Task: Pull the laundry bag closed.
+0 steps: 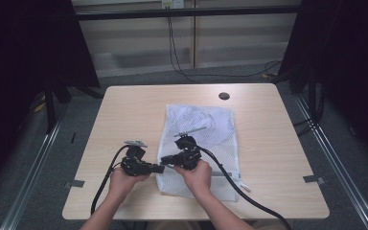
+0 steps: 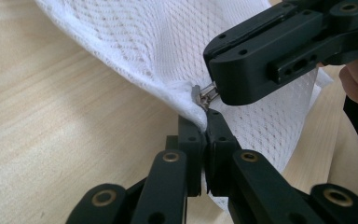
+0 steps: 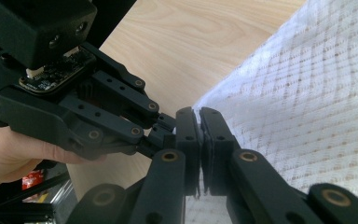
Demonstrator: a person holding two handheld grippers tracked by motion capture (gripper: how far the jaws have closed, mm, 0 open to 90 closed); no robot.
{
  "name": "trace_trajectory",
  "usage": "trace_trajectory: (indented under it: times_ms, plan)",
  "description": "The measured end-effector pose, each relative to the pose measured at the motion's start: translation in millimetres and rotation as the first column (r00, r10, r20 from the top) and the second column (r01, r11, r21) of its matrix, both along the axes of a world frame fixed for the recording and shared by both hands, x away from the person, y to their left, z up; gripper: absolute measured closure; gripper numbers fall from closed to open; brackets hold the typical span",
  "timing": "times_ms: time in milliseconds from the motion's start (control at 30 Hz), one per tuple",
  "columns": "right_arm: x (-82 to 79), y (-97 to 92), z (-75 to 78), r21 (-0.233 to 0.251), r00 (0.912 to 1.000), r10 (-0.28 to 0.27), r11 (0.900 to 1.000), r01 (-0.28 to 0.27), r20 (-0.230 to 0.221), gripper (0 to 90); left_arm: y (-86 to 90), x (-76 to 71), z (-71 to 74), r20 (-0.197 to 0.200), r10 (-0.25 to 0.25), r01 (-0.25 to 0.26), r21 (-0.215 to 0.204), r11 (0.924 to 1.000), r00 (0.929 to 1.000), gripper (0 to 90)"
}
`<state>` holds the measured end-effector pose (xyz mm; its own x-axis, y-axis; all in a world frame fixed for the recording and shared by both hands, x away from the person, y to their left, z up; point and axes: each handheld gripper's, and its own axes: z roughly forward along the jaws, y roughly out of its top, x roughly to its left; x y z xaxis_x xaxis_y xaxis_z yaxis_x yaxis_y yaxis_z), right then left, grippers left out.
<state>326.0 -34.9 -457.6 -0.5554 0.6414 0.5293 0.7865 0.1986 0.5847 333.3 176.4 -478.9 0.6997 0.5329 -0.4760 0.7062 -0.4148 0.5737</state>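
White mesh laundry bag laid flat on pale wooden table, centre-right. Left gripper clamped on bag's hemmed corner, at 9 o'clock of bag's near end, judged as anchor. Right gripper clamped on small metal zipper pull, judged ready for drawing zip.

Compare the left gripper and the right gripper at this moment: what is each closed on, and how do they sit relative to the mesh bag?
The left gripper pinches the hemmed corner of the white mesh bag; the right gripper nips the small metal zipper pull at that same corner. In the high view, the left gripper lies over bare table beside the bag, while the right gripper lies over the bag itself. Both are shut, fingers nearly meeting tip to tip.
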Motion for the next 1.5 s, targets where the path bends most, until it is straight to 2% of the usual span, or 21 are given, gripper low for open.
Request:
trace_trajectory:
  times_ms: [233,267,433,567,700,733,800,933,967,1133,1167,1267,1367,1500]
  plan:
    - [-1.2,-4.4,-2.5,0.007,0.9999,-0.006,1.0,0.006,-0.009,86.9,0.3,0.1,0.1,0.003,0.011,-0.011,-0.004,0.9999,0.9999,87.7]
    - [-1.1,-6.4,-2.4,0.015,0.9999,-0.005,0.9999,0.005,-0.014,86.9,-0.1,-0.2,0.2,-0.005,0.018,-0.018,-0.015,0.9997,0.9998,87.8]
    - [-1.0,-11.2,-2.6,0.011,0.9999,-0.006,0.9999,0.006,-0.012,86.9,0.3,-0.3,1.1,0.002,0.024,-0.024,-0.005,0.9997,0.9997,88.0]
    - [-1.9,-12.8,-2.6,0.015,0.9999,-0.005,0.9999,0.006,-0.013,86.9,-0.1,0.0,0.5,-0.003,0.012,-0.012,-0.019,0.9997,0.9999,88.0]
    - [-1.9,-14.3,-3.5,0.013,0.9999,-0.004,0.9999,0.004,-0.013,87.0,0.3,-0.3,0.6,-0.004,0.028,-0.028,-0.011,0.9996,0.9996,88.0]
    - [-1.6,-16.0,-4.3,0.015,0.9998,-0.008,0.9998,0.009,-0.018,86.9,1.1,0.3,0.3,-0.014,0.02,-0.021,-0.026,0.9995,0.9997,88.1]
    - [-1.6,-16.6,-4.6,0.019,0.9996,-0.011,0.9998,0.012,-0.025,86.9,0.4,0.1,-0.4,-0.014,0.019,-0.02,-0.027,0.9994,0.9997,88.0]
    - [-2.4,-17.6,-4.8,0.004,0.9997,-0.012,0.9999,0.012,-0.021,86.9,0.4,-0.3,-0.4,-0.015,0.032,-0.032,-0.022,0.9992,0.9994,88.1]
    - [-2.1,-18.7,-5.4,0.006,0.9997,-0.014,0.9999,0.014,-0.02,86.9,1.2,0.1,-1.0,-0.022,0.032,-0.033,-0.04,0.9987,0.9993,88.1]
    - [-2.3,-22.8,-6.1,0.007,0.9995,-0.016,0.9998,0.016,-0.027,86.9,1.0,-0.1,-1.7,-0.026,0.033,-0.034,-0.041,0.9986,0.9991,88.1]
    - [-2.4,-23.9,-6.6,0.006,0.9996,-0.013,0.9999,0.013,-0.026,86.9,0.9,-0.4,-1.6,-0.019,0.041,-0.041,-0.027,0.9988,0.999,88.1]
    - [-2.3,-27.0,-7.7,-0.004,0.9993,-0.025,0.9997,0.025,-0.03,86.9,3.2,0.6,-2.5,-0.033,0.05,-0.052,-0.048,0.9975,0.9982,88.1]
    - [-2.4,-30.7,-9.1,0.009,0.9991,-0.025,0.9996,0.025,-0.035,86.9,1.7,0.2,-2.7,-0.032,0.038,-0.039,-0.045,0.9982,0.9988,88.0]
    - [-2.7,-33.0,-9.0,0.001,0.9992,-0.025,0.9997,0.025,-0.032,86.9,1.4,0.3,-2.7,-0.027,0.034,-0.035,-0.036,0.9987,0.9991,88.1]
